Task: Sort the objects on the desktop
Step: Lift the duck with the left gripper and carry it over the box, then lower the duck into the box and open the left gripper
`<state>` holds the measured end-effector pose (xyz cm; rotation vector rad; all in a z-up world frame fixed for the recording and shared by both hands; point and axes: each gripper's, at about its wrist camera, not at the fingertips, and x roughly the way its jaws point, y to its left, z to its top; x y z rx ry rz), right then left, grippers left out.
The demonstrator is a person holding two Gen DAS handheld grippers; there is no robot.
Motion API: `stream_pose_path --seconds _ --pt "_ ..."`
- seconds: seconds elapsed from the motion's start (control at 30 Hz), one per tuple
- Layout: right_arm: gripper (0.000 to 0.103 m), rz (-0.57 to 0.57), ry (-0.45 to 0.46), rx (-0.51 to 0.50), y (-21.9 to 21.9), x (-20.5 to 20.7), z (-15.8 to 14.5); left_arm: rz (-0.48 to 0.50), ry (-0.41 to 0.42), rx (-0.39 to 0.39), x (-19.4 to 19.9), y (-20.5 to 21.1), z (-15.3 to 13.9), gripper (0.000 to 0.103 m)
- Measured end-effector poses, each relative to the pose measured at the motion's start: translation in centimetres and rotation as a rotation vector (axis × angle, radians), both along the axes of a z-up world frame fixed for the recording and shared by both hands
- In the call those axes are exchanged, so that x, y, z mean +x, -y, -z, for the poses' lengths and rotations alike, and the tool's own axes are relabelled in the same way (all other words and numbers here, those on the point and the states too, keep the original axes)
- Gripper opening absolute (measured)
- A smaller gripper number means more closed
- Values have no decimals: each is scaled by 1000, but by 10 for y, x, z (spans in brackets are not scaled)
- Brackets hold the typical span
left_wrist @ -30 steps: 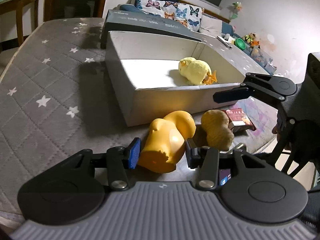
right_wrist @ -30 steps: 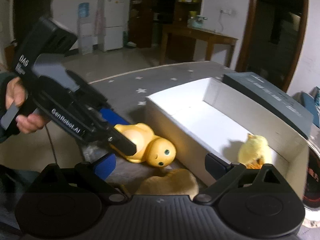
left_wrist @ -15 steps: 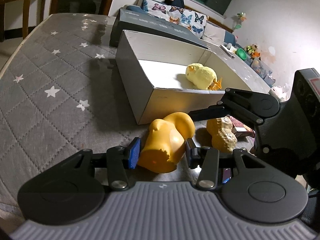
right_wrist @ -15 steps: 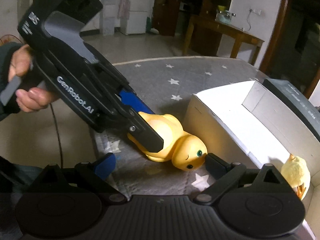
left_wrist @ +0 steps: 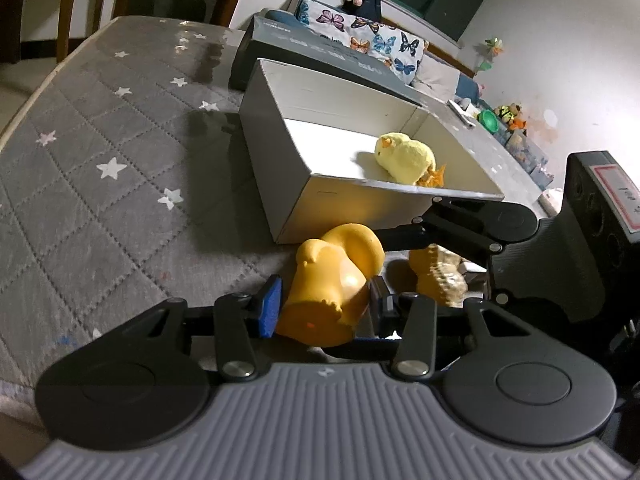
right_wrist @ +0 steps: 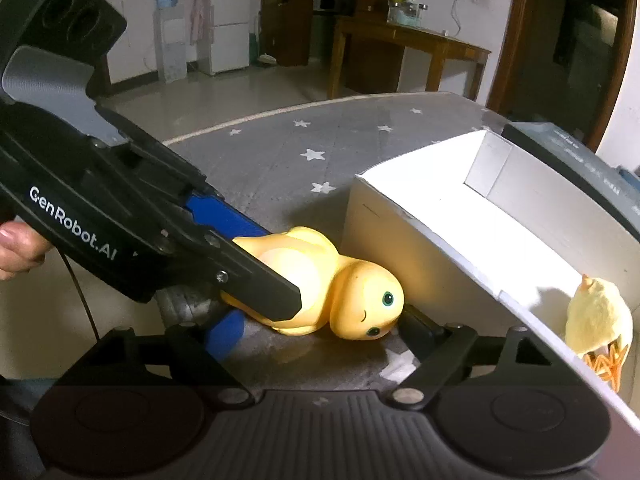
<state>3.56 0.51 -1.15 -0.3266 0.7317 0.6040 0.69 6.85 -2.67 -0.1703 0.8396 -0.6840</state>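
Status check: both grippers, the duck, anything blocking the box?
Left hand-held gripper shut on rubber duck, duck lying on mat. Right hand-held gripper open, empty, beside it. White box open; plush chick inside.

Ahead of your left jaws lies the grey star-quilted table cover (left_wrist: 112,168), carrying the white box (left_wrist: 360,204), with the dark flat box (left_wrist: 304,56) behind it. The brown lumpy toy (left_wrist: 436,276) sits right of those jaws.
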Motion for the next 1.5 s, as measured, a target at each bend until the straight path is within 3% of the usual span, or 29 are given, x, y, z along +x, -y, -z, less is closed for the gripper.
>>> stream_pose_path --seconds 0.2,0.33,0.47,0.67,1.03,1.3,1.5 --pt "83 -27 1 36 14 -6 -22 27 112 -21 -11 8 -44 45" --pt "83 -39 63 64 30 -8 -56 47 202 -24 -3 25 -74 45" --pt "83 -33 155 55 48 1 -83 70 241 -9 25 51 -83 45" --pt "83 24 161 36 79 39 -89 96 167 2 80 88 -67 46" --pt "83 31 -7 3 104 112 -45 78 5 23 122 102 -23 46" --pt "83 2 -51 -57 95 118 -28 85 16 80 120 111 -17 46" --pt "84 1 -44 -76 94 116 -30 74 19 77 115 109 -19 48"
